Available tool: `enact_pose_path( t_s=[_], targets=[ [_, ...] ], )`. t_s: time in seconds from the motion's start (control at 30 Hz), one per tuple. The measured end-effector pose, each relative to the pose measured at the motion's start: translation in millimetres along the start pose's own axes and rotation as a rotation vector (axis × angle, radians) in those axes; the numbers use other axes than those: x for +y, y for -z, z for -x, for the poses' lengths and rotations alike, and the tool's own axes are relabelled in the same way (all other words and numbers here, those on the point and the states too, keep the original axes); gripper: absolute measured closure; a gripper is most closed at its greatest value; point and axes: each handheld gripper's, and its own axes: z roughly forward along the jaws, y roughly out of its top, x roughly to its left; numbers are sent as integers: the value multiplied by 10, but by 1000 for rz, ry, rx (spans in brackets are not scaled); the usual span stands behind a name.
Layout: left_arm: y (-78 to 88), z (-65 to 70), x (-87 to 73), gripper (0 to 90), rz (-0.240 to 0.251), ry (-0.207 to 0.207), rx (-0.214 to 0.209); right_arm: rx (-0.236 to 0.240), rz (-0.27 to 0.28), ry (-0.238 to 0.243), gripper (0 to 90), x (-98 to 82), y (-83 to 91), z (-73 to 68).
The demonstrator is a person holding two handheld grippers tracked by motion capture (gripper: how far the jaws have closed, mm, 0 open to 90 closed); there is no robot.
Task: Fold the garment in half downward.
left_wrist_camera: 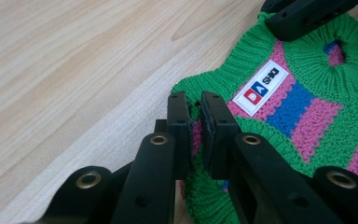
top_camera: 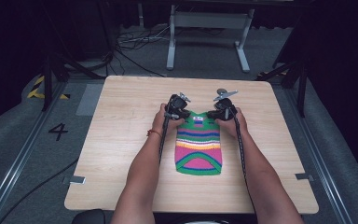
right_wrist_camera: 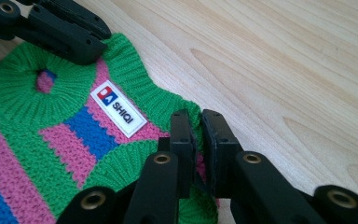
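A small knitted sweater (top_camera: pixel 198 147) with green, pink, blue and yellow stripes lies flat on the wooden table (top_camera: pixel 121 121), its collar end away from me. A white label (left_wrist_camera: pixel 261 87) (right_wrist_camera: pixel 118 108) sits near the collar. My left gripper (top_camera: pixel 177 111) (left_wrist_camera: pixel 195 111) is shut on the sweater's left shoulder corner, with green knit pinched between the jaws. At the right shoulder corner my right gripper (top_camera: pixel 223 110) (right_wrist_camera: pixel 196 126) is likewise shut on the green edge. Each gripper view shows the other gripper's black jaws at the top, by the sleeve hole.
The sweater lies in the middle of the table, with bare wood on all sides. Beyond the far edge are a grey carpeted floor (top_camera: pixel 205 56), loose cables (top_camera: pixel 135 39) and a white metal frame (top_camera: pixel 209 32). Black stands (top_camera: pixel 51 79) flank the table.
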Motion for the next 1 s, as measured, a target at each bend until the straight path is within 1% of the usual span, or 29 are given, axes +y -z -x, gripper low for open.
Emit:
enact_pose_path(
  t_s=[0.03,0.1,0.17,0.2,0.23,0.27,0.3,0.33,0.37,0.4,0.43,0.47,0.5,0.53,0.57,0.6,0.67,0.7,0.73,0.77,0.8,0.87,0.9,0.93,0.97,1.0],
  targets=[
    [20,-4,9,833,3,-11,7,1,7,8,839,8,15,3],
    [71,-7,23,833,21,-8,1,8,17,19,840,28,59,4],
    [119,7,44,834,35,-23,12,13,41,29,843,61,125,-3],
    [119,7,44,835,35,-23,12,18,51,36,843,80,158,-12],
    [186,14,72,835,41,-36,17,12,55,52,843,101,192,-26],
    [186,14,72,836,41,-36,17,12,55,52,843,101,192,-26],
    [245,17,102,836,53,-39,29,9,70,72,844,134,243,-51],
    [245,17,102,837,53,-39,29,9,70,72,844,134,243,-51],
    [277,26,123,837,59,-45,46,7,77,78,844,147,259,-59],
    [301,30,145,837,56,-57,56,13,101,85,844,184,300,-71],
    [340,46,193,837,54,-75,83,9,105,91,844,200,315,-75],
    [340,46,193,838,54,-75,83,4,109,94,844,212,323,-73],
    [384,60,254,837,70,-82,93,-1,112,97,844,231,336,-68],
    [384,60,254,838,70,-82,93,-1,112,97,844,231,336,-68],
    [409,79,295,838,75,-89,97,-5,114,103,844,244,347,-66],
    [431,89,322,838,79,-101,113,-9,133,108,844,268,373,-63],
    [466,87,348,837,81,-114,125,-14,159,119,844,298,417,-67],
    [466,87,348,837,81,-114,125,-14,159,119,844,298,417,-67],
    [484,68,348,837,88,-117,131,-14,169,132,844,307,438,-67],
    [510,40,334,836,98,-104,124,-16,170,146,844,316,464,-72],
    [527,30,319,835,106,-99,120,-17,171,154,844,317,473,-72],
    [559,20,278,832,128,-91,109,-3,182,159,842,318,506,-76],
    [559,20,278,830,128,-91,109,-3,182,159,842,318,506,-76],
    [582,25,246,830,140,-92,100,6,189,161,842,316,523,-84],
    [614,33,206,827,148,-95,110,31,199,182,842,314,561,-106],
    [634,40,186,827,150,-96,111,38,203,185,842,313,577,-114]
  ],
)
